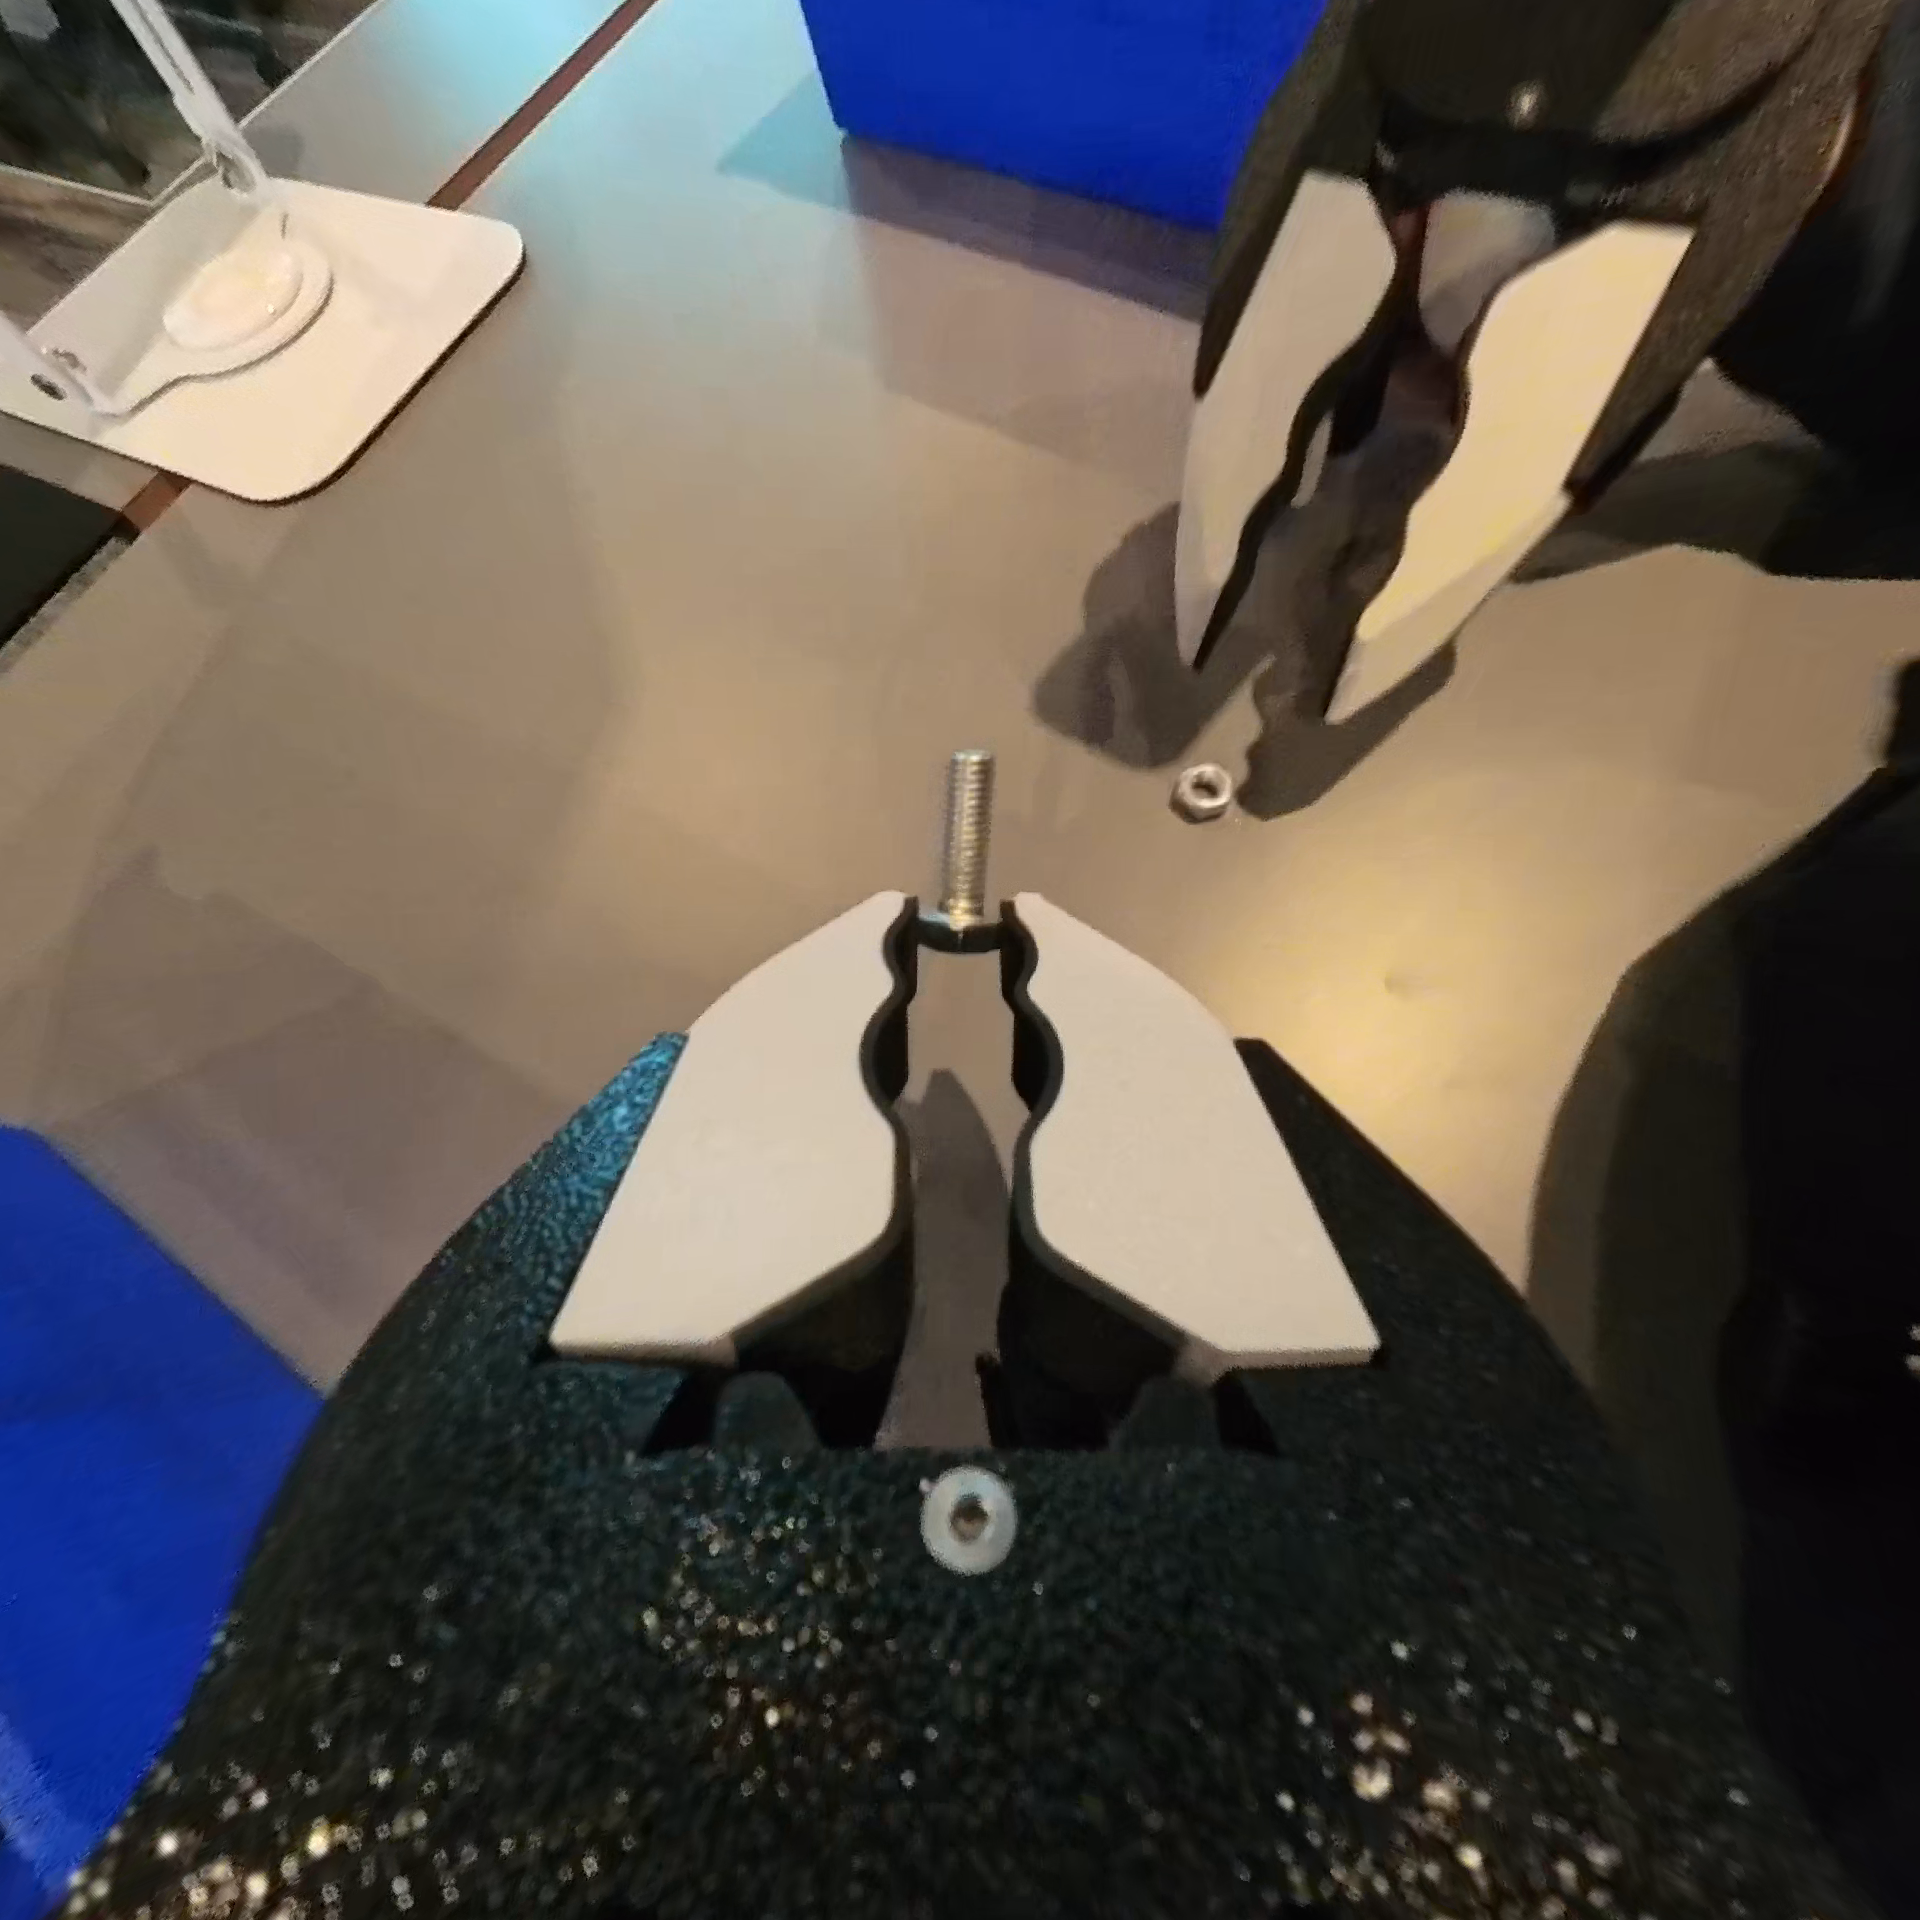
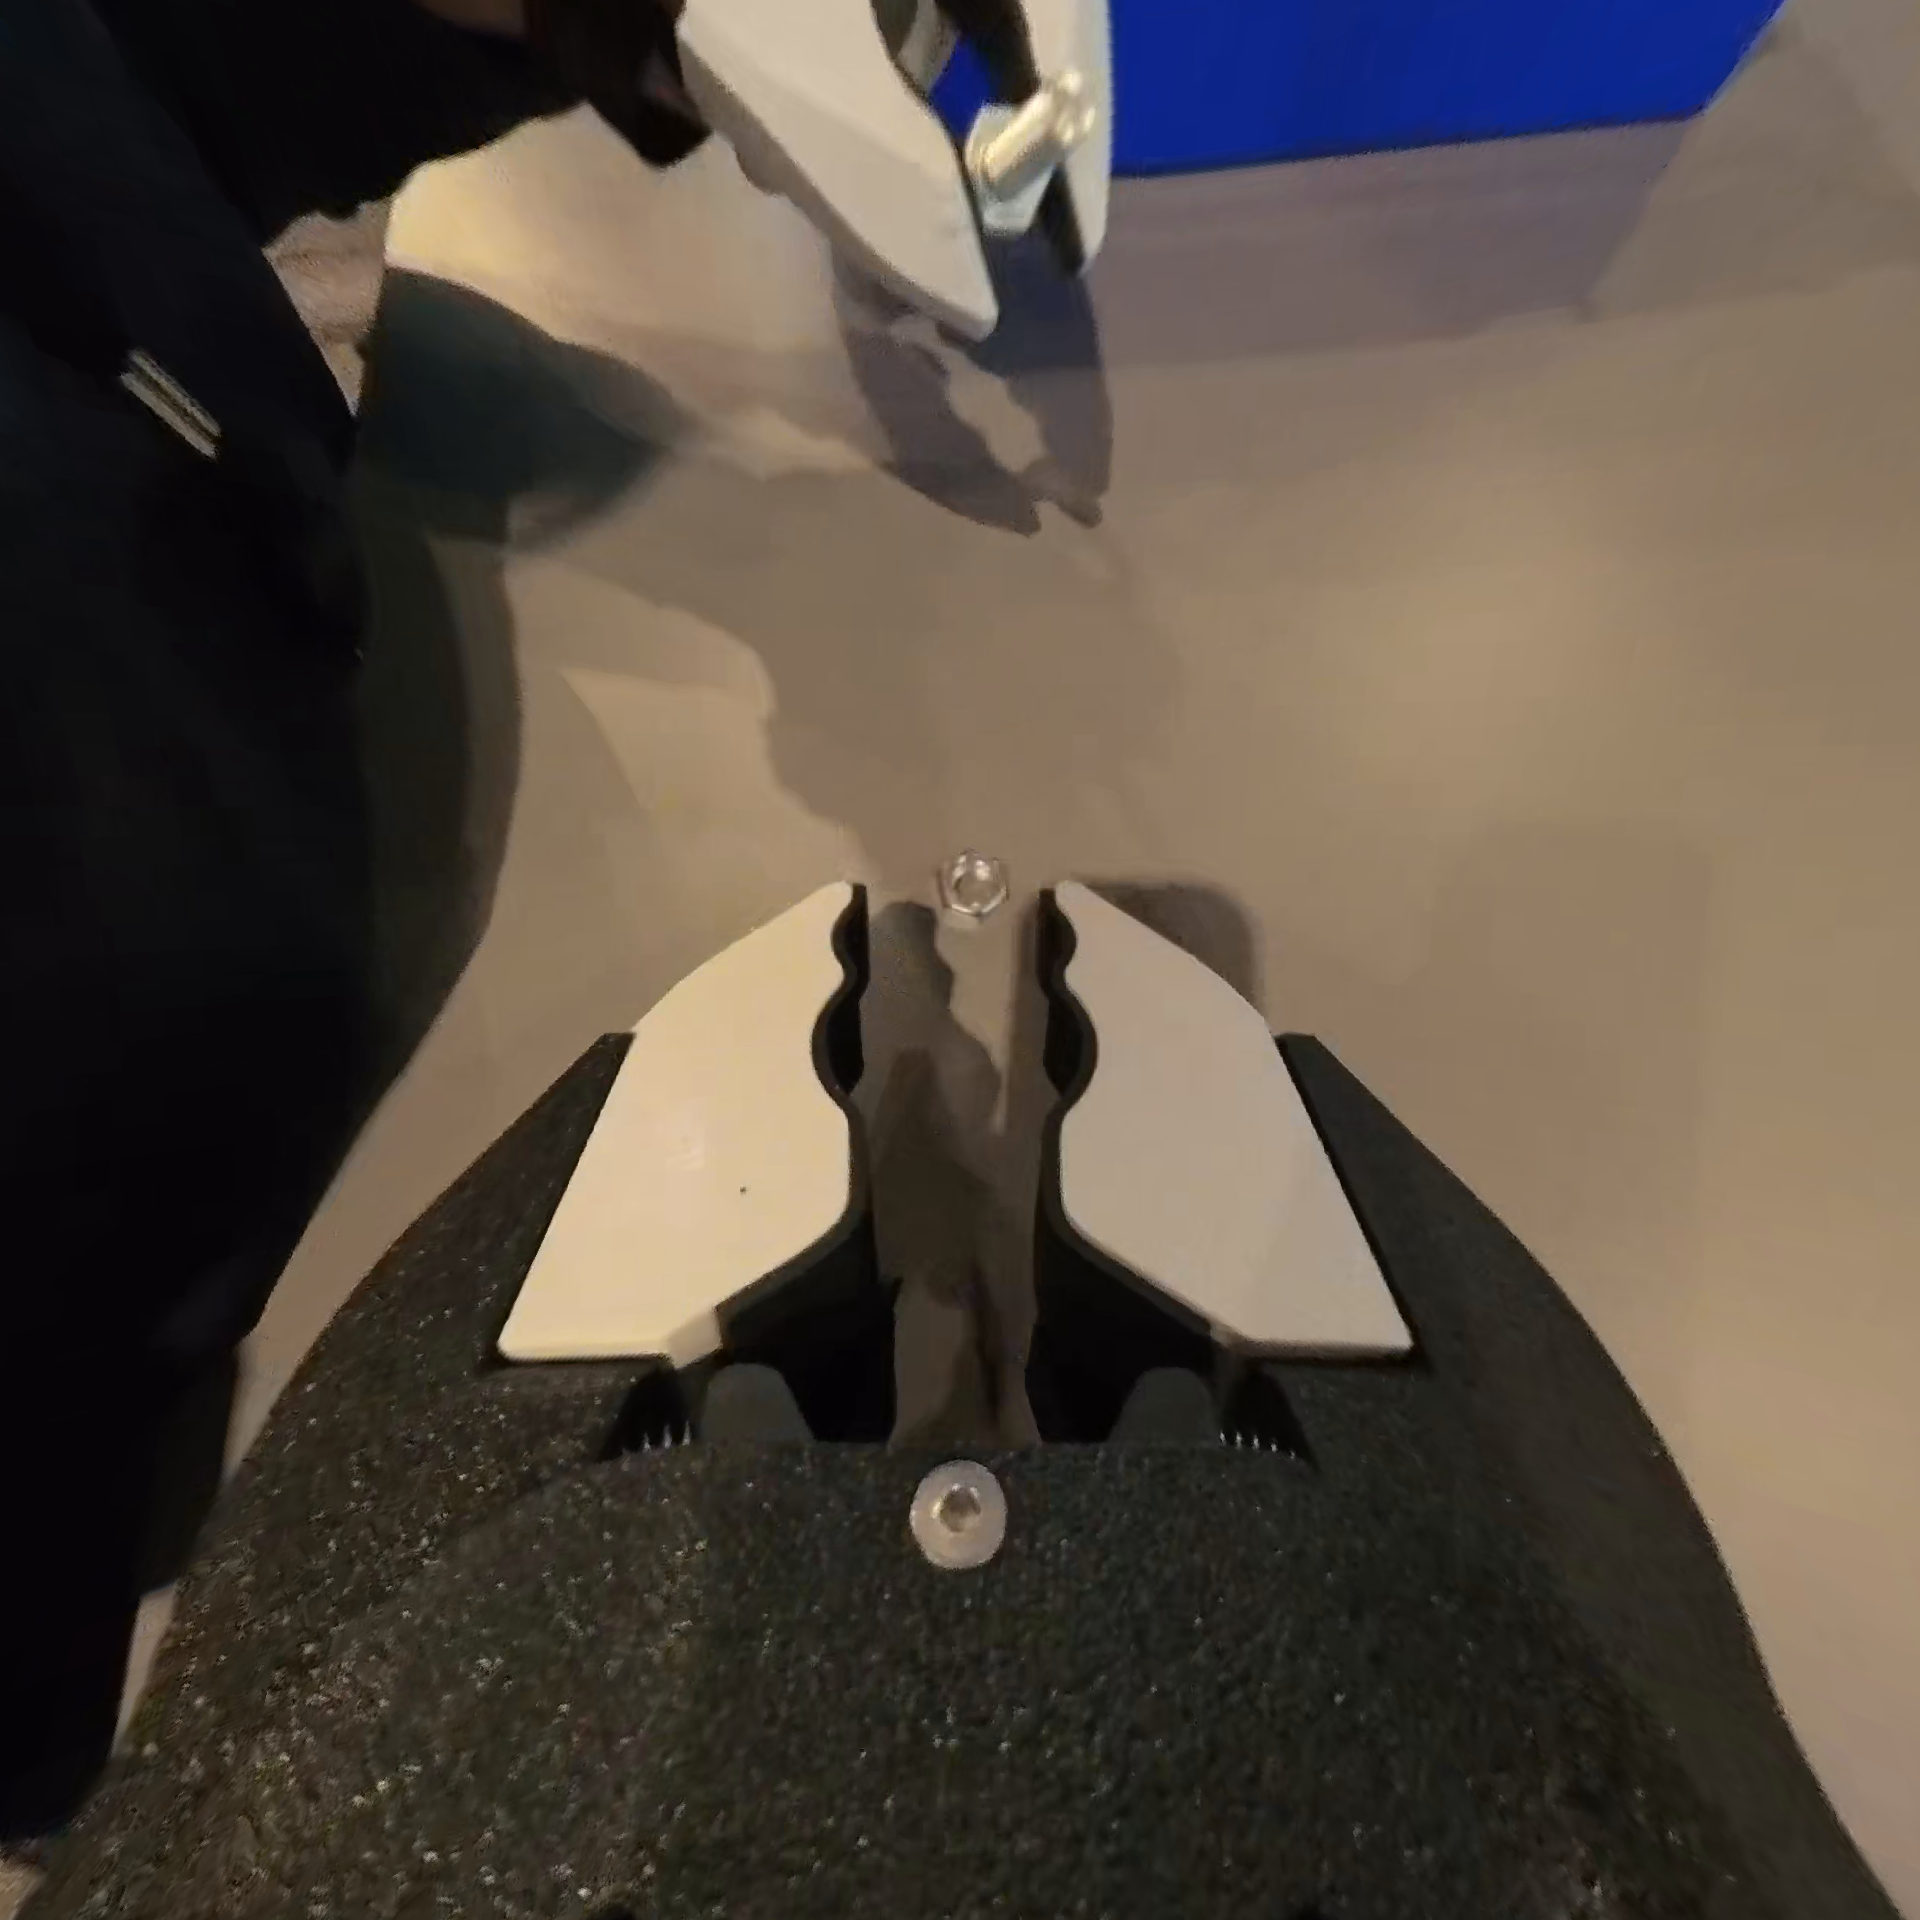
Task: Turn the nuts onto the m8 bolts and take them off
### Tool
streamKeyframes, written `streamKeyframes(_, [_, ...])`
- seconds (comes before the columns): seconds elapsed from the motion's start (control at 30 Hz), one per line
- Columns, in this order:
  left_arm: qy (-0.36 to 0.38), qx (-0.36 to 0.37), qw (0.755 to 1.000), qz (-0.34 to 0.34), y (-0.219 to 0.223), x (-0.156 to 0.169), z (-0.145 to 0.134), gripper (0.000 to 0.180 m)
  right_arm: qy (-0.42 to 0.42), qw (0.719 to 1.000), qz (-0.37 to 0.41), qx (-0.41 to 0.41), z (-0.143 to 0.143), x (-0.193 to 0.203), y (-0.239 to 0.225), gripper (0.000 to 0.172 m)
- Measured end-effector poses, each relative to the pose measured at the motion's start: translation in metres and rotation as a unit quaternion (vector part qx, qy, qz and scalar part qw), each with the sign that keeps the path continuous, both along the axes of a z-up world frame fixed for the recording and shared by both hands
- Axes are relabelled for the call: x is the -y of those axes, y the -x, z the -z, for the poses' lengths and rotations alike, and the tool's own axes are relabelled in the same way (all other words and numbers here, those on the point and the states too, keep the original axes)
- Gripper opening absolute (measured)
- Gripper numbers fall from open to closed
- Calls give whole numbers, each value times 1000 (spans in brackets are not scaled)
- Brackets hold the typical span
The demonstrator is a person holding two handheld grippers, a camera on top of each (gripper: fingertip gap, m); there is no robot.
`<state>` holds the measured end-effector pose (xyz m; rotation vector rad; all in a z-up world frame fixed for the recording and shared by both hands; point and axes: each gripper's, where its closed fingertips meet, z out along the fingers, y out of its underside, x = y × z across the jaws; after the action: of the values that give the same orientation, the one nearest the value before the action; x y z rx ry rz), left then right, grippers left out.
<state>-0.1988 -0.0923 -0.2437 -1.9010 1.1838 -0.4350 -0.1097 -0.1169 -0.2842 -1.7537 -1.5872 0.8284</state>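
My left gripper (image 1: 958, 914) is shut on the hex head of a silver bolt (image 1: 968, 831); the threaded shank sticks out past the fingertips. The same gripper and bolt (image 2: 1023, 156) show at the top of the right wrist view. A silver nut (image 1: 1201, 792) lies flat on the grey-brown table (image 1: 623, 623), to the right of the bolt. My right gripper (image 2: 951, 904) is open just above the table, with the nut (image 2: 971, 883) lying just ahead of the gap between its fingertips, untouched. The right gripper (image 1: 1273, 686) also shows in the left wrist view, hovering behind the nut.
A blue box (image 1: 1018, 83) stands at the far side of the table, and it also shows in the right wrist view (image 2: 1403, 73). A white stand base (image 1: 270, 343) sits at the far left. Another blue thing (image 1: 114, 1351) is at the near left. A person's dark sleeve (image 2: 156, 727) is at the left. The left gripper's tips are roughly 11 cm from the right gripper's.
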Motion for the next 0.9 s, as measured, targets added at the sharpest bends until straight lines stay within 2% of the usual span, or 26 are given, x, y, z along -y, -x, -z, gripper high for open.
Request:
streamKeyframes(0.03, [0, 4, 1000, 3, -2, 0, 0, 14, -3, 1000, 0, 9, 4, 2, 1, 30])
streamKeyframes(0.23, [0, 10, 1000, 17, -10, 2, -1, 14, -18, 997, 43, 63, 26, -6, 9, 21])
streamKeyframes(0.37, [4, 10, 1000, 19, -10, 4, 2, 14, -13, 997, 47, 56, 26, -8, 13, 15])
streamKeyframes(0.5, [9, 9, 1000, 21, -10, 4, 5, 14, -5, 998, 45, 49, 27, -7, 16, 26])
streamKeyframes(0.57, [10, 8, 1000, 22, -10, 3, 6, 14, -6, 998, 43, 47, 26, -8, 17, 23])
streamKeyframes(0.6, [9, 9, 1000, 22, -10, 3, 6, 14, -5, 998, 40, 45, 27, -7, 17, 16])
streamKeyframes(0.7, [6, 11, 1000, 24, -12, 2, 5, 14, -7, 998, 43, 46, 26, -9, 18, 15])
streamKeyframes(0.8, [-15, 32, 999, 24, -17, -5, 0, 14, -27, 998, 59, 9, 9, -22, 18, 15])
streamKeyframes(0.9, [-58, 102, 993, 30, -29, -18, -15, 14, -38, 992, 89, -83, -34, -43, 15, 15])
